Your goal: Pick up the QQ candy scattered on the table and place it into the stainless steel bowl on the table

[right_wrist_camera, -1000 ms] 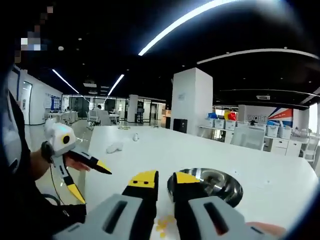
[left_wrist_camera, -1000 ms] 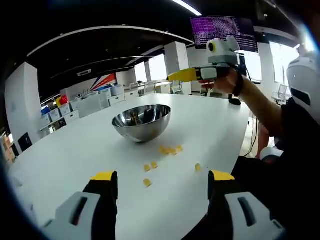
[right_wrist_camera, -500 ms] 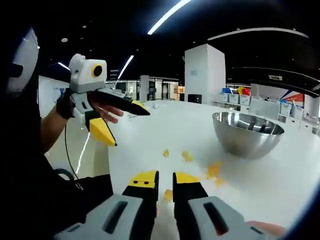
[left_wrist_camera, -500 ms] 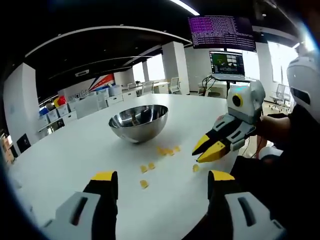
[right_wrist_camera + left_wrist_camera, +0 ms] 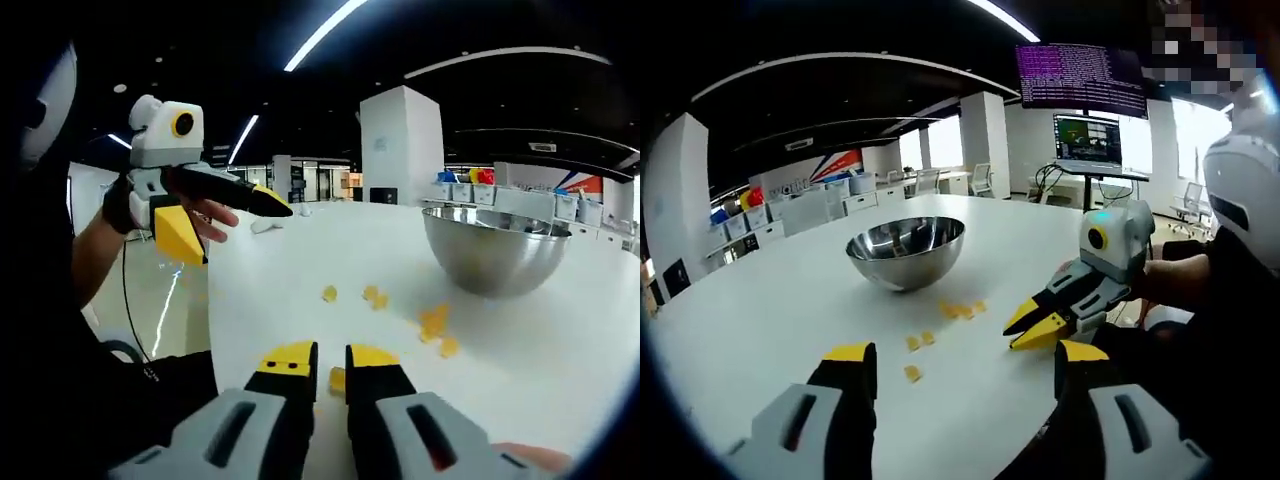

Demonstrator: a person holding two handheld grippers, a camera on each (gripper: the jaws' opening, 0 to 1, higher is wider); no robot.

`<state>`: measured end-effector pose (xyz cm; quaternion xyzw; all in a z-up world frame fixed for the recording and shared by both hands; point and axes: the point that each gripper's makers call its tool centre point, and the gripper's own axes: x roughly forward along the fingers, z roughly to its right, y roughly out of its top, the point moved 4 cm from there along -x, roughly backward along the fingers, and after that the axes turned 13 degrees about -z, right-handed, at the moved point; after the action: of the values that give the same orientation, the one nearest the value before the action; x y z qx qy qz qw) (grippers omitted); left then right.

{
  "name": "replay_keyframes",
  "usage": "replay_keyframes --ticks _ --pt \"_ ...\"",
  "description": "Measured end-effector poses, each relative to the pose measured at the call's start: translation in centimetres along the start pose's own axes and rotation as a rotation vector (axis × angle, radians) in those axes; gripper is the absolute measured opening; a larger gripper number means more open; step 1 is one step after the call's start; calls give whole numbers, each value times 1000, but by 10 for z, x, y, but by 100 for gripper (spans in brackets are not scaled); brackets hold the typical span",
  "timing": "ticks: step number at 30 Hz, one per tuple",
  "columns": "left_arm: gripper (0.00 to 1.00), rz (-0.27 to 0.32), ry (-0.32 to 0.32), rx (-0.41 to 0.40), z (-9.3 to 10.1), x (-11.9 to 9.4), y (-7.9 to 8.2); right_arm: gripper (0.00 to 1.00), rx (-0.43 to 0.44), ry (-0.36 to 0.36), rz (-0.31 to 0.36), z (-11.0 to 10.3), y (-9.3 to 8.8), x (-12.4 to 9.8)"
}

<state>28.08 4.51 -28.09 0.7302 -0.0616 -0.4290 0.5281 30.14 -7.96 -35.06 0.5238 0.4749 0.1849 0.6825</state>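
Candy (image 5: 337,379) between right gripper (image 5: 329,360) jaws

- The place is a large open-plan office or tech lab.
- A long white desk (image 5: 760,310) runs through the room, with rows of white desks and chairs (image 5: 930,178) behind it.
- A wall screen (image 5: 1080,75) shows lines of purple text, and a monitor (image 5: 1087,143) stands under it.
- Long ceiling light strips (image 5: 320,35), white pillars (image 5: 402,140) and coloured storage bins (image 5: 462,176) on shelves complete the scene.
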Motion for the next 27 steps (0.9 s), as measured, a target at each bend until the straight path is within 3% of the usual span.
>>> replay_keyframes --ticks 15,20,27 --pt "72 -4 -7 -5 3 4 -1 10 -55 -35 -23 1 -6 5" --pt "72 -3 -6 -3 3 3 -1 7 -77 -62 -61 4 -12 7" --pt "72 -7 -7 -4 3 4 -2 6 -97 -71 -43 5 -10 6"
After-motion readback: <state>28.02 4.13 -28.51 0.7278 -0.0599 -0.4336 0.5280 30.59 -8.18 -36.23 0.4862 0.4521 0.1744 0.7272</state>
